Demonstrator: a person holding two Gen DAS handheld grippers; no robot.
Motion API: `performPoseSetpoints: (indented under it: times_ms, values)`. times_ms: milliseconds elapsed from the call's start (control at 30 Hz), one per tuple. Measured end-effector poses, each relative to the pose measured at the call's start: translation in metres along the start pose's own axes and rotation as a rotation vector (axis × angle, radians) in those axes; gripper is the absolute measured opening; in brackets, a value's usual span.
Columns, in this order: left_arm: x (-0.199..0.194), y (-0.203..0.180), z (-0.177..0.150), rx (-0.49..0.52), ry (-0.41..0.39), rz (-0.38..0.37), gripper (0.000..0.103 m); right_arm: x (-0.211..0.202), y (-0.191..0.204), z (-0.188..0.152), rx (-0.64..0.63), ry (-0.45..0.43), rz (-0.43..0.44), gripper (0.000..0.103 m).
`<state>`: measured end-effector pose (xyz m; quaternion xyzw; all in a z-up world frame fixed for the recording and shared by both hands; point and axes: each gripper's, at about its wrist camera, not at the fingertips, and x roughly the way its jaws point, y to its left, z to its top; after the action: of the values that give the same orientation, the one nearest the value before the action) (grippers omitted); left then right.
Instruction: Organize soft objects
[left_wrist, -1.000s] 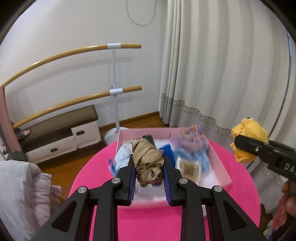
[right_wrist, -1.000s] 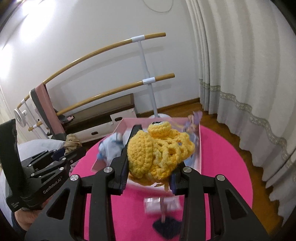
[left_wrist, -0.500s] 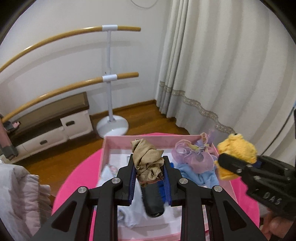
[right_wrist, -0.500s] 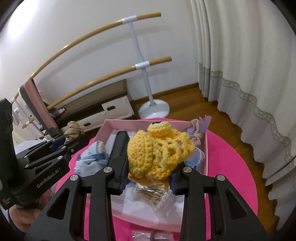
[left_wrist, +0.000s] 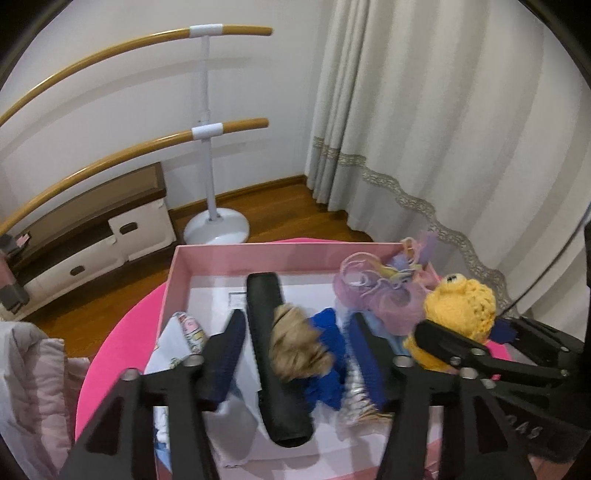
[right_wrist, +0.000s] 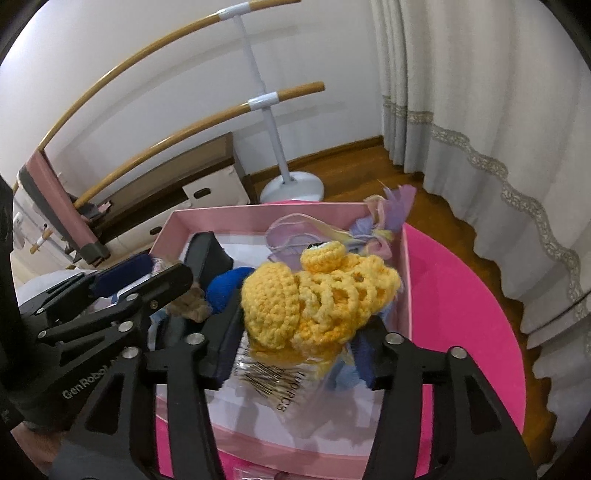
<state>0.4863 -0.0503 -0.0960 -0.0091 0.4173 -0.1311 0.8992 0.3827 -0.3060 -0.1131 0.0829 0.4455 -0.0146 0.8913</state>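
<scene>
A round table with a bright pink top (right_wrist: 454, 295) stands on a wooden floor, with a pale pleated curtain (left_wrist: 443, 129) trimmed in lace to the right and a white wall behind. Against that wall stands a double wooden ballet barre (left_wrist: 207, 129) on a white post and round base, beside a low cabinet with dark top and cream drawers (left_wrist: 110, 229). On the table sits a pink box (left_wrist: 258, 254) with a white inside. In it lie a black cylinder-shaped case (left_wrist: 273, 354), a royal blue knitted piece (left_wrist: 328, 350), a printed white cloth (left_wrist: 181, 336) at the left wall, a lilac tulle frill (left_wrist: 376, 295) in the far right corner, and a clear packet of thin pins (right_wrist: 269, 376) on the bottom. The left gripper (left_wrist: 293, 354) has just been spreading its jaws; a tan crumpled cloth (left_wrist: 295, 343), motion-blurred, sits between them over the box, its pads standing clear of it. The right gripper (right_wrist: 295, 328) has also just been widening; a yellow crocheted toy (right_wrist: 317, 291) lies between its jaws above the box's right half, and whether the pads press it I cannot tell.
</scene>
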Motion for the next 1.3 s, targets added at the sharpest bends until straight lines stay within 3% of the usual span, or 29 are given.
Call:
performPoseSetpoints:
  times_ms: [67, 167, 267, 533, 767, 1033, 1300]
  values:
    - [0.0, 0.003, 0.0, -0.014, -0.008, 0.007, 0.074, -0.001, -0.006, -0.001, 0.013, -0.004, -0.012, 0.076]
    - [-0.003, 0.003, -0.002, -0.014, -0.017, 0.022, 0.08, -0.005, -0.012, -0.004, 0.035, -0.011, 0.004, 0.096]
    - [-0.013, 0.0, -0.006, -0.004, -0.049, 0.049, 0.083, -0.013, -0.015, -0.006, 0.05, -0.031, 0.009, 0.103]
    - [-0.061, -0.014, -0.031, 0.039, -0.18, 0.157, 0.103, -0.048, -0.008, -0.017, 0.066, -0.12, -0.019, 0.103]
    - [-0.106, -0.033, -0.071, 0.077, -0.245, 0.234, 0.103, -0.084, 0.007, -0.035, 0.059, -0.197, -0.023, 0.103]
    - [-0.162, -0.027, -0.133, 0.042, -0.305, 0.225, 0.103, -0.149, 0.029, -0.07, 0.022, -0.323, -0.039, 0.103]
    - [-0.212, -0.025, -0.182, 0.018, -0.348, 0.249, 0.103, -0.197, 0.044, -0.109, -0.025, -0.388, -0.051, 0.103]
